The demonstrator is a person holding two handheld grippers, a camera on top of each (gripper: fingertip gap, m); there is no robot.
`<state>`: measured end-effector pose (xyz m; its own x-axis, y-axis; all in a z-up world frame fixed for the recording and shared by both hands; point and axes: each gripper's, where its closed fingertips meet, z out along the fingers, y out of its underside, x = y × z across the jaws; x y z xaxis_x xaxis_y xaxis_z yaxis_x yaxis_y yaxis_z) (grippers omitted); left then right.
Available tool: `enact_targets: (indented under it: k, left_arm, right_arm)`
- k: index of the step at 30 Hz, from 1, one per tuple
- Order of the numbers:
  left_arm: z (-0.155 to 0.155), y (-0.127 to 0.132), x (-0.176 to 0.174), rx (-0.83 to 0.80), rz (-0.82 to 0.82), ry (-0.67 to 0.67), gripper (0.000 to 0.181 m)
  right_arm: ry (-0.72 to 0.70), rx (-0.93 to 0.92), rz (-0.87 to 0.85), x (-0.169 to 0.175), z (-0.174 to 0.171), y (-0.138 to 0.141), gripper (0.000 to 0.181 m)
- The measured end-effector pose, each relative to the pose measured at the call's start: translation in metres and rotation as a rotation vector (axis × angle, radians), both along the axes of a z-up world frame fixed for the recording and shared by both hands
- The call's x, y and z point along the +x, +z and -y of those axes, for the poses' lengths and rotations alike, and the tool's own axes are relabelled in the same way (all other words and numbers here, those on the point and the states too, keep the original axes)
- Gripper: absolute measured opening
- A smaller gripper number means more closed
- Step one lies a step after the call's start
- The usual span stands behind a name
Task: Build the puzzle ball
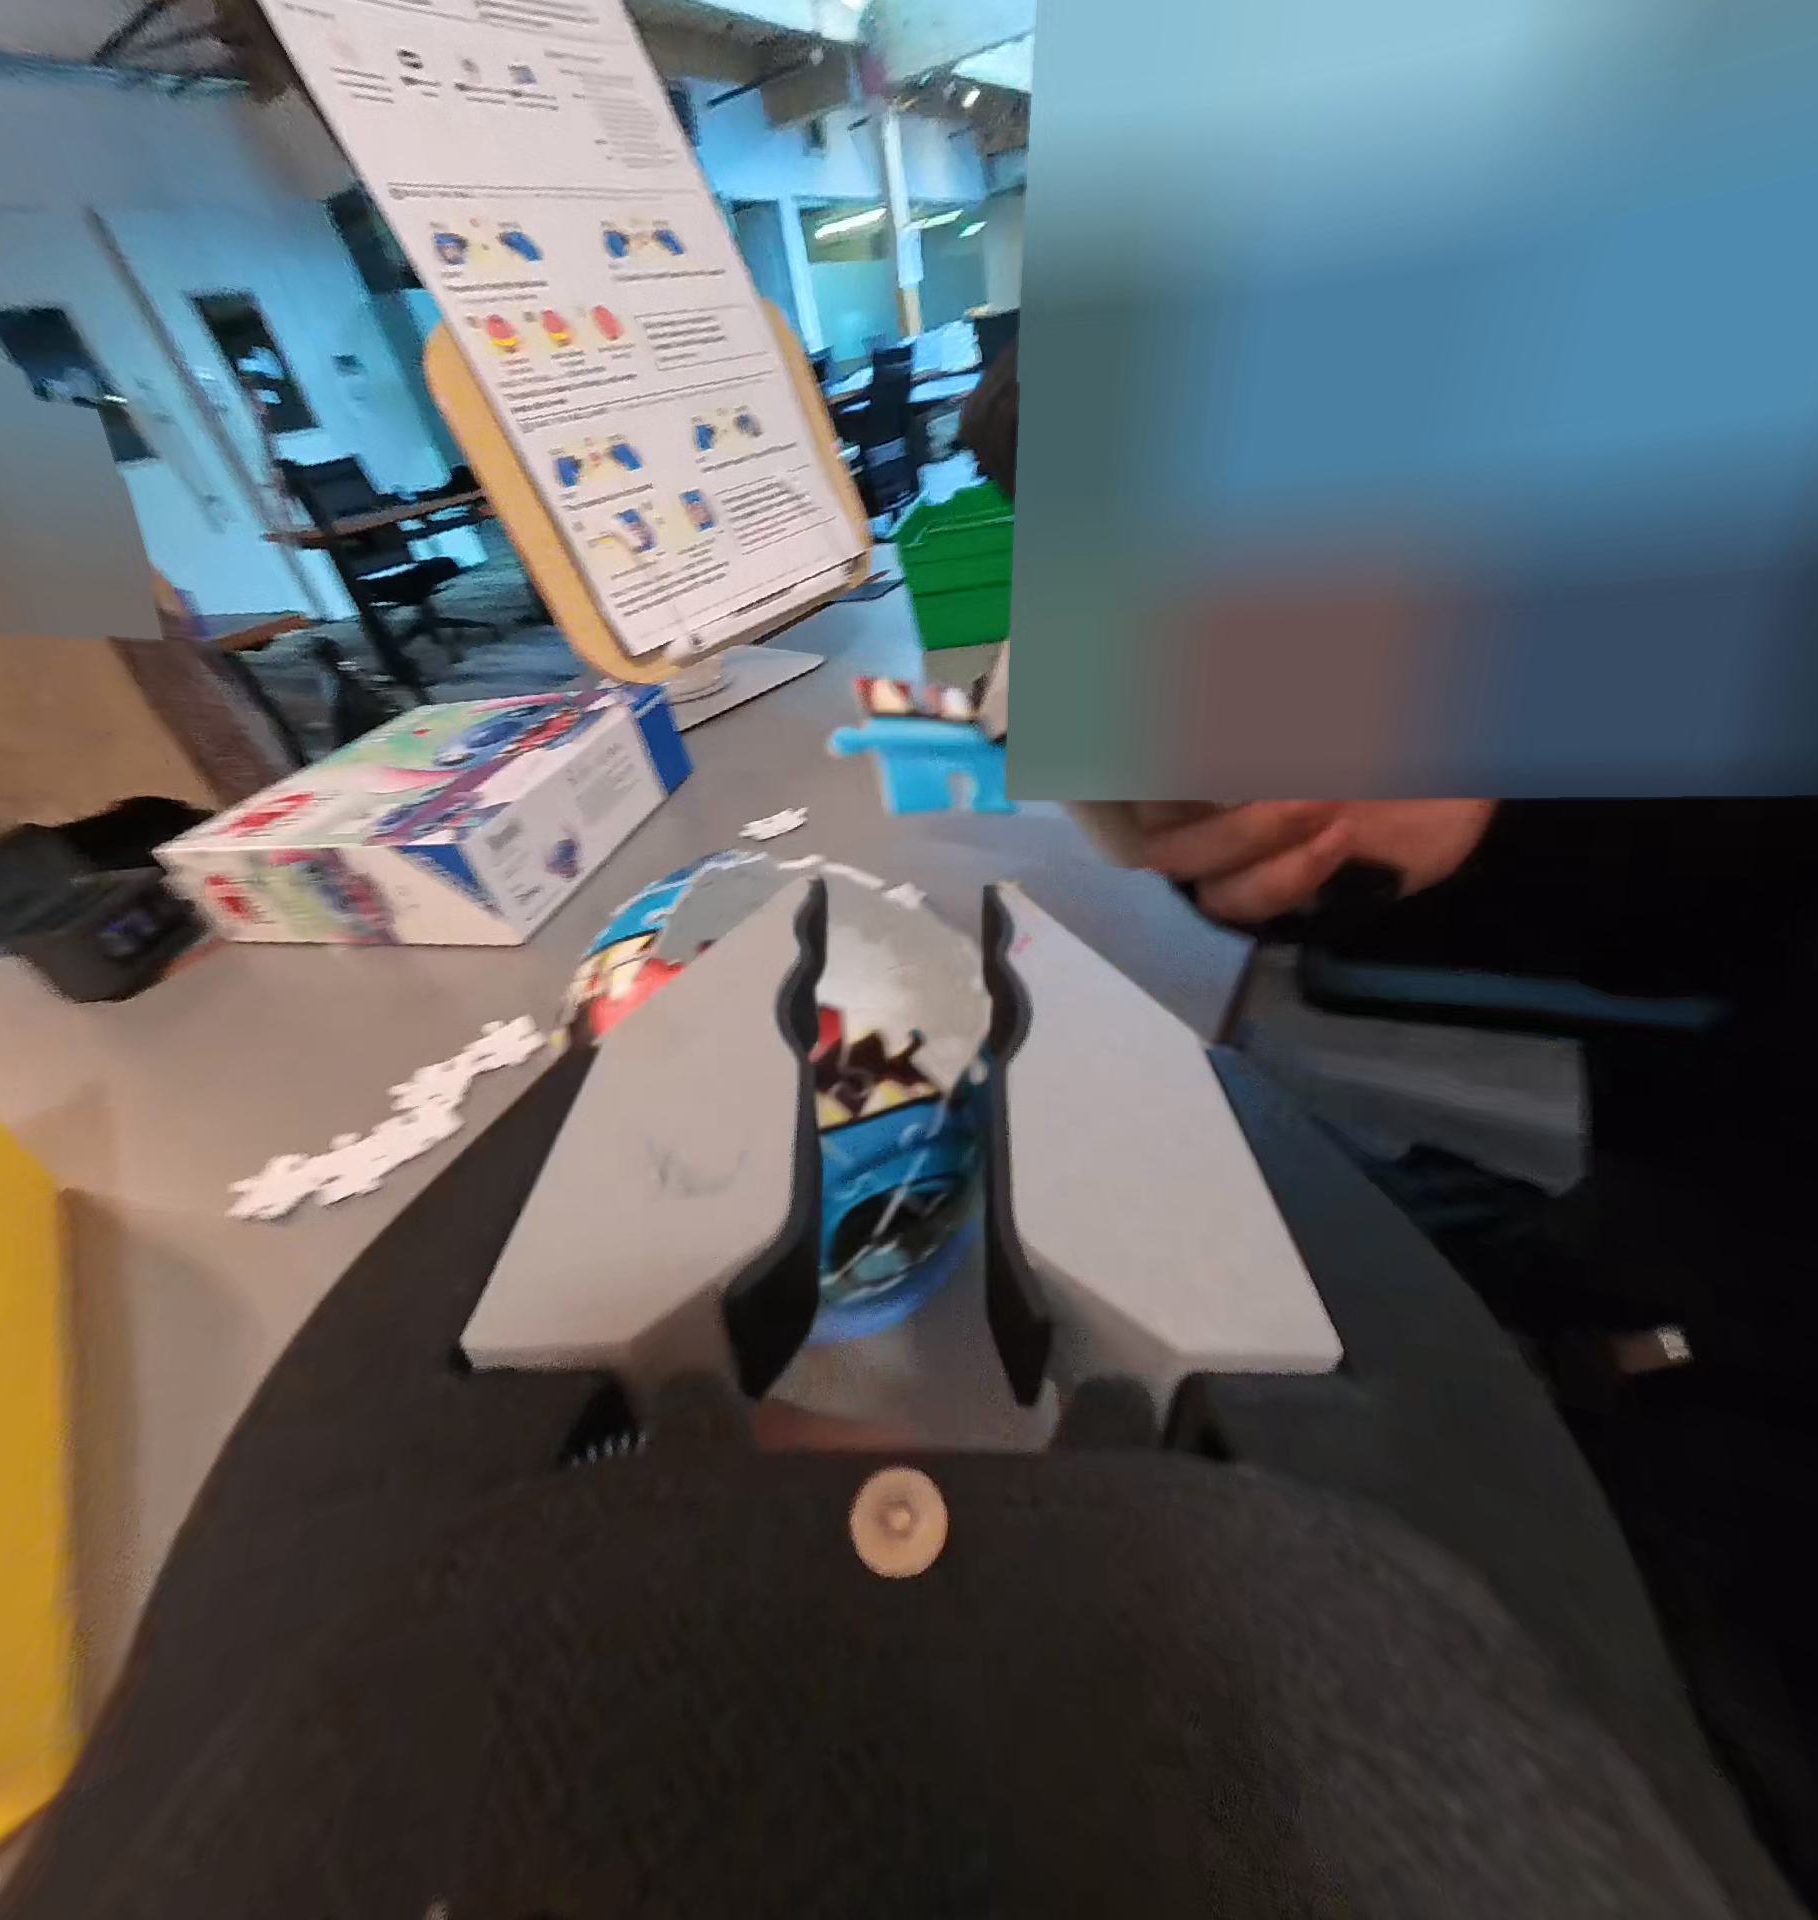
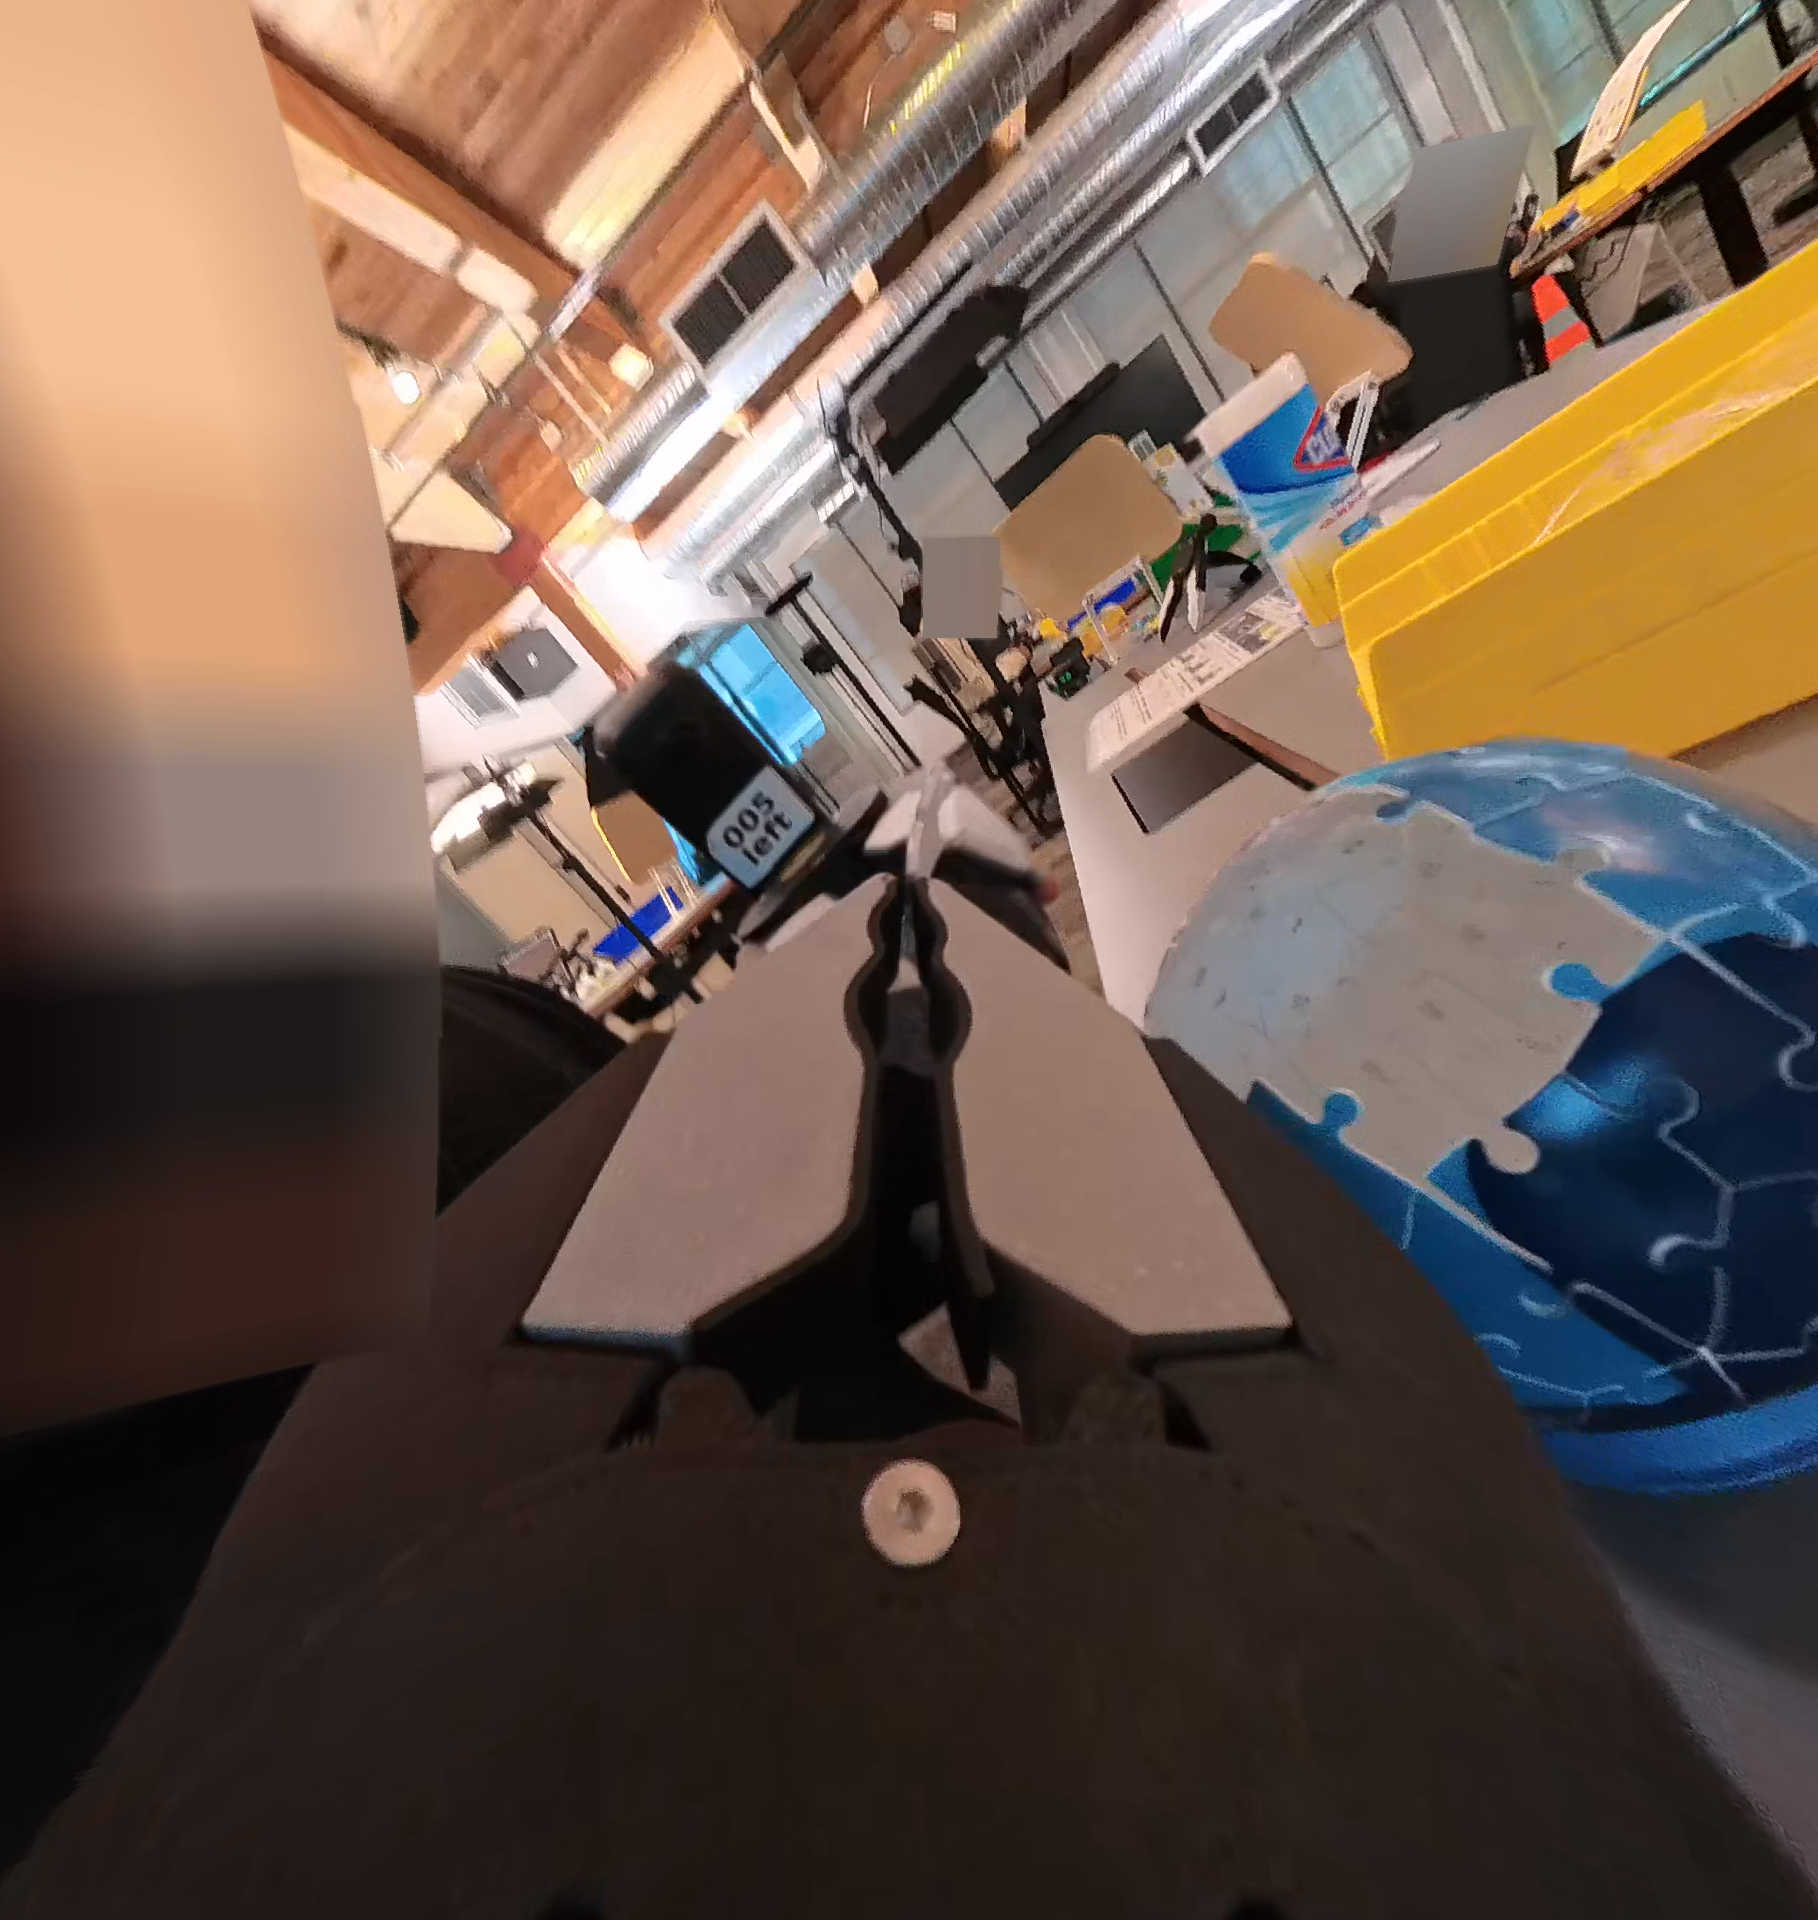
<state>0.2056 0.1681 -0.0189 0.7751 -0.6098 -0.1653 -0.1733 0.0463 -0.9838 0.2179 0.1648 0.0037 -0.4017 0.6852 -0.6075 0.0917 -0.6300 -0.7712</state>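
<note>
The puzzle ball [image 1: 889,1122] is sitting on the grey bench [image 1: 261,1049], half built: a printed shell on a blue stand, with a big gap at the top where the bare inside of the shell shows. In the right wrist view the puzzle ball [image 2: 1570,1091] looks the same, unfinished, with pale pieces edging a dark blue hollow.

The left claw [image 1: 900,925] is held partly open, straddling the ball, jaws either side of it; whether the pads are actually touching can't be told, so it's not being called a grip. The right claw [image 2: 913,904] is pinched nearly shut beside the ball, and a thin pale sliver [image 2: 926,831] sticks out past the tips. It's probably a puzzle piece, but it's too blurred to be sure.

Loose white pieces [image 1: 396,1122] are strung out on the bench to the left, with the puzzle box [image 1: 437,821] and an instruction sheet on a stand [image 1: 593,343] behind.

For this step, the ball should be steadied lightly from both sides, not squeezed, since the shell will likely flex. The piece should be brought flat to the open edge, tabs lined up first, then pressed in gently. Too much push could pop neighbouring pieces out.
</note>
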Motion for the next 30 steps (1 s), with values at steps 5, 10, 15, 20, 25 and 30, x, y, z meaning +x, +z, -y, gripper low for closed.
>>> enact_targets:
  k: [5, 10, 15, 20, 25, 30]
  left_arm:
    - [0.010, 0.000, -0.011, -0.018, -0.014, -0.017, 0.029]
    - [0.012, 0.008, 0.002, -0.072, 0.125, -0.107, 0.029]
    - [0.009, 0.004, 0.002, -0.095, 0.150, -0.097, 0.013]
    - [0.012, 0.003, 0.007, -0.142, 0.224, -0.141, 0.000]
    - [0.007, 0.006, 0.005, -0.190, 0.375, -0.150, 0.001]
    - [-0.001, 0.013, -0.010, -0.167, 0.498, -0.089, 0.000]
  right_arm:
    - [0.120, 0.269, 0.207, 0.005, -0.006, -0.006, 0.000]
    - [0.334, 0.481, 0.413, -0.002, 0.001, -0.010, 0.000]
    - [0.460, 0.559, 0.488, -0.010, 0.012, -0.016, 0.000]
    - [0.442, 0.580, 0.465, -0.015, 0.008, -0.010, 0.002]
    - [0.385, 0.545, 0.394, -0.023, 0.006, -0.003, 0.000]
    - [0.204, 0.555, 0.308, -0.028, -0.012, 0.008, 0.000]
